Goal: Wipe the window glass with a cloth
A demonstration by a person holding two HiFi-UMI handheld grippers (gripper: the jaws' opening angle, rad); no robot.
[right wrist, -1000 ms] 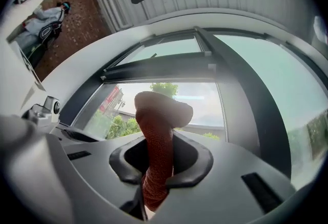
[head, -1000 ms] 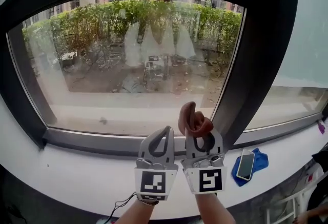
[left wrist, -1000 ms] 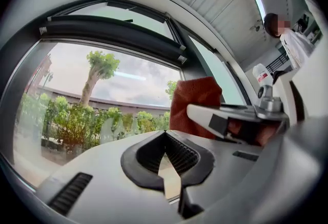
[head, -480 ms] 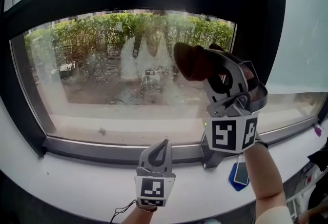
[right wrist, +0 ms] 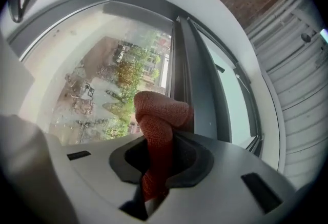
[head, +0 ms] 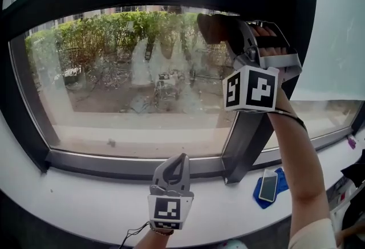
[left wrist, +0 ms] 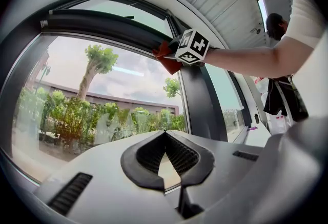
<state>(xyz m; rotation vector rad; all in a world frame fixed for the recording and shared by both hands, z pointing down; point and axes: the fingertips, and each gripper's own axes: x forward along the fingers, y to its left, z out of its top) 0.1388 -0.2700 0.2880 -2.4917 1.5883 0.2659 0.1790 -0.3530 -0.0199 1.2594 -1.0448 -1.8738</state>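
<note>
Up at the top right corner of the window glass [head: 131,82], my right tongs [head: 223,27] grip the reddish-brown cloth [head: 208,25] – the jaws are clamped on its twisted middle, and a bunched knot of it sticks out past the tips. The cloth sits where the pane meets the dark window frame [head: 251,128], close under the top bar; whether it actually presses on the glass I cannot tell. My right arm reaches up and across in front of the upright bar of the frame, with the marker cube facing me.

Down low, my left tongs [head: 182,158] hang above the white sill [head: 85,191], pointing at the bottom bar of the frame. Their jaws are closed tip to tip with nothing between them.

Off to the right on the sill lies a phone [head: 268,184], resting on a blue rag [head: 282,176]. Through the pane I see a green hedge [head: 114,31] and bare ground – the glass looks hazy and streaked across its lower half.
</note>
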